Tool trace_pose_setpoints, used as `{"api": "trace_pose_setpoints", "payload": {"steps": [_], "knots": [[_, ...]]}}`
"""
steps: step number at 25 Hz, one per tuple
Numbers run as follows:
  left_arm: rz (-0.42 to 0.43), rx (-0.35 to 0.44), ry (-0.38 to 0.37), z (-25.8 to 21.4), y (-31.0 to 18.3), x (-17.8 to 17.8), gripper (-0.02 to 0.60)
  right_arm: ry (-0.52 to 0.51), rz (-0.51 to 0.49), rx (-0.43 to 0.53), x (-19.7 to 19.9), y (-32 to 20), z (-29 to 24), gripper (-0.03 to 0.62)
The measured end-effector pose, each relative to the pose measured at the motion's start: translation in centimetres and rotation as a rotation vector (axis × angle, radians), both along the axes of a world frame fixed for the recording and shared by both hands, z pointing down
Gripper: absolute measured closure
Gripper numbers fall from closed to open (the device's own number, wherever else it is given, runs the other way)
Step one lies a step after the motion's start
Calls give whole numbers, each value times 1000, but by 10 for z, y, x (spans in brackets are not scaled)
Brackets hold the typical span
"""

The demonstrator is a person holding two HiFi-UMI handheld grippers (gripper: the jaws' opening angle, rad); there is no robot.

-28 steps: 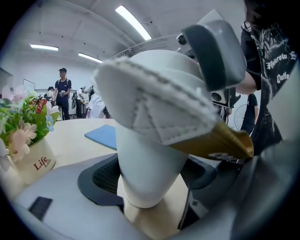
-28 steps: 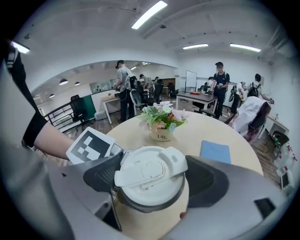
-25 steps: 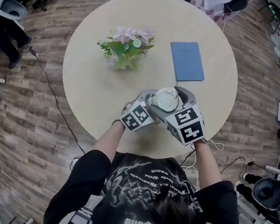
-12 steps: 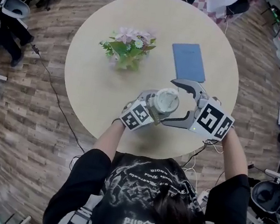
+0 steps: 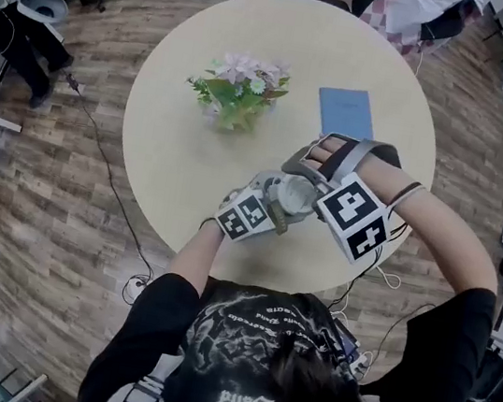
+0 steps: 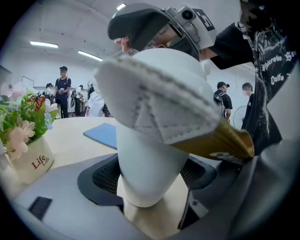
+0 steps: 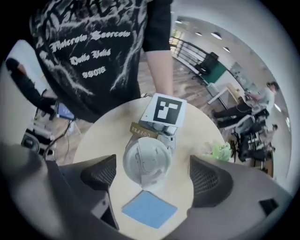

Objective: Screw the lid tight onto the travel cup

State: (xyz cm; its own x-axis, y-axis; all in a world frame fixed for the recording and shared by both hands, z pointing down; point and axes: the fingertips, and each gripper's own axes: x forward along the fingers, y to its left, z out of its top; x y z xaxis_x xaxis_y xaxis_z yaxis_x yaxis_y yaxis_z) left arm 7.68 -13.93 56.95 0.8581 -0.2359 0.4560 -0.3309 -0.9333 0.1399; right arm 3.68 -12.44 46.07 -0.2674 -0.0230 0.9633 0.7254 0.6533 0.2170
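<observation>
Table (image 5: 172, 164) is free across its left half; on the far side, 2 obstacles, a flower pot (image 5: 237, 98) and a flat blue notebook (image 5: 346, 114), stand apart with an open lane between. Near centre is blocked by the travel cup (image 5: 292, 195) clamped in the left gripper (image 6: 150, 173). The right gripper (image 7: 153, 177), jaws closing but clear of the lid (image 7: 147, 161), occupies the room above.

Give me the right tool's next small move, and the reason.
Probably bring the right tool down around the lid and finish closing on it. Its jaws are closing but wide apart, with the lid between them untouched, while the left tool grips the travel cup.
</observation>
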Motion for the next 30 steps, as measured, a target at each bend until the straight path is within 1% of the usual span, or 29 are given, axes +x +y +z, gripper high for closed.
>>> {"api": "trace_pose_setpoints", "payload": {"steps": [4,7,9,11,12,13,14,17,20,23,28,30], "knots": [[-5,-4,8,0,0,1,179,86,-294,76,3,5,13,100],[-5,-6,11,1,-1,1,179,122,-465,116,9,5,28,100],[-3,-8,11,2,-1,1,179,148,-530,120,15,3,37,102],[-4,-6,12,2,-2,0,179,149,-561,115,16,2,41,114],[-4,-5,12,2,-2,0,179,139,-569,114,15,2,42,131],[-4,-6,13,2,-2,0,179,128,-572,113,13,3,43,157],[-3,-6,13,2,-2,0,179,121,-573,111,12,3,43,163],[-4,-10,16,1,-2,-1,179,118,-556,103,11,3,42,163],[-8,-10,17,2,-2,-1,179,129,-514,98,10,2,43,163],[-14,-11,17,3,-3,-1,179,116,-424,65,9,3,43,162],[-23,-24,24,4,-2,-1,178,86,-212,2,4,4,41,163],[-30,-33,30,4,-1,-2,176,82,-144,-11,2,4,40,163]]}}
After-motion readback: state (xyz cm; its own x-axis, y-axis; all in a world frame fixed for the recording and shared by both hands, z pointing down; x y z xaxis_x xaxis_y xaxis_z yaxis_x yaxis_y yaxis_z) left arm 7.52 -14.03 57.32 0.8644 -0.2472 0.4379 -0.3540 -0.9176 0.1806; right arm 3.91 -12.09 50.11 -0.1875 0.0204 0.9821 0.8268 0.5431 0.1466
